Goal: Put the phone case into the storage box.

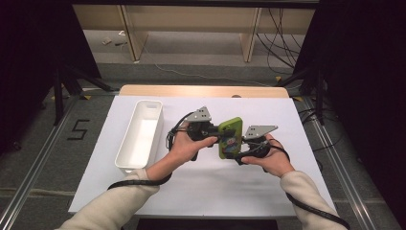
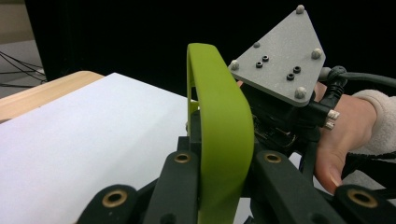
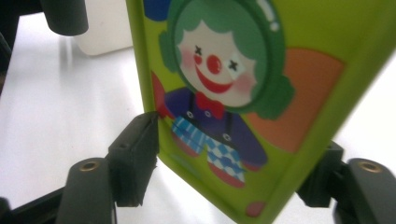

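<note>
The green clown-print phone case (image 1: 230, 137) is held up above the middle of the white table (image 1: 206, 187), clenched in the left gripper (image 1: 216, 135); the right gripper (image 1: 238, 151) is closed around its edges too.

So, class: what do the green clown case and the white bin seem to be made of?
Green clown case: probably soft silicone or rubbery plastic; matte, thick rounded rim, printed picture. White bin: likely rigid moulded plastic; smooth, slightly glossy, with thin, even walls and rounded corners.
</note>
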Demonstrator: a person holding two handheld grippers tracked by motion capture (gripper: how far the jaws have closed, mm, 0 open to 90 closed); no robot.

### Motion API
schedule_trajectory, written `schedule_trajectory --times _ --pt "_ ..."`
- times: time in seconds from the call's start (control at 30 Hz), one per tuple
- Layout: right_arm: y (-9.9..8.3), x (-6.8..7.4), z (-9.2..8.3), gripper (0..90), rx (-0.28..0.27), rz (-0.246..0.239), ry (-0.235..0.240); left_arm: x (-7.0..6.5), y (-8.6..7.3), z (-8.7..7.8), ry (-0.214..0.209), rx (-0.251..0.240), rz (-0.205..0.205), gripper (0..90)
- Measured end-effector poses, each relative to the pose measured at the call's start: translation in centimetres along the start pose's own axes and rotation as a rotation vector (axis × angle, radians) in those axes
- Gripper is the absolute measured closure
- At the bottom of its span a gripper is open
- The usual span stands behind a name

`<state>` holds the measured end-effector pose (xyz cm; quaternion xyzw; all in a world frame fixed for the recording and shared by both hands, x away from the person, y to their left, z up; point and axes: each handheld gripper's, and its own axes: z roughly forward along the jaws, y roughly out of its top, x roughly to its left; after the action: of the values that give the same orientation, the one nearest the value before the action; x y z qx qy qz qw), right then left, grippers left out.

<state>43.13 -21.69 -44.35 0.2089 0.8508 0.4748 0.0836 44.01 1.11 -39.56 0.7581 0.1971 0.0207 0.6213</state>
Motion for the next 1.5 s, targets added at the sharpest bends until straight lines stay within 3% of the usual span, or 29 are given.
schedule_trajectory --times 0.53,0.73,0.83,0.97,1.0,1.03,1.07,1.1,1.2,1.27,1.37,1.5 --pt "-0.2 -0.5 -0.5 61.8 0.026 0.028 0.054 0.2 -0.2 -0.1 0.015 -0.022 0.024 80.8" --pt "-0.4 -0.7 -0.9 75.4 0.018 0.058 0.071 0.2 -0.1 -0.1 0.020 -0.034 0.045 71.4" --pt "-0.4 -0.8 -1.0 77.7 0.004 0.074 0.072 0.1 -0.1 -0.1 0.030 -0.041 0.041 64.7" --pt "0.0 -0.5 -1.0 78.0 0.014 0.083 0.071 0.1 -0.1 0.0 0.067 -0.037 0.064 50.8" --pt "0.0 -0.5 -1.0 78.0 0.014 0.083 0.071 0.1 -0.1 0.0 0.077 -0.034 0.067 50.8" --pt "0.1 -0.4 -0.9 78.0 0.023 0.089 0.071 0.1 -0.1 0.0 0.091 -0.033 0.068 46.2" --pt "0.1 -0.4 -0.9 78.0 0.028 0.094 0.063 0.1 -0.1 -0.1 0.107 -0.027 0.073 34.2" --pt "0.1 -0.4 -0.9 78.0 0.028 0.094 0.063 0.1 0.0 -0.1 0.122 -0.021 0.069 34.2" --pt "-0.1 -0.6 -1.3 78.1 0.021 0.128 0.037 0.3 0.0 -0.5 0.166 -0.002 0.058 15.7" --pt "-0.1 -0.7 -1.5 78.1 0.019 0.136 0.031 0.4 0.0 -0.9 0.196 -0.001 0.053 14.6" --pt "0.0 -0.6 -1.7 78.0 0.019 0.156 0.005 0.6 -0.1 -1.3 0.211 -0.001 0.044 5.9" --pt "0.1 -0.3 -1.5 78.0 0.024 0.166 -0.008 0.6 -0.2 -1.8 0.228 -0.002 0.047 3.8"
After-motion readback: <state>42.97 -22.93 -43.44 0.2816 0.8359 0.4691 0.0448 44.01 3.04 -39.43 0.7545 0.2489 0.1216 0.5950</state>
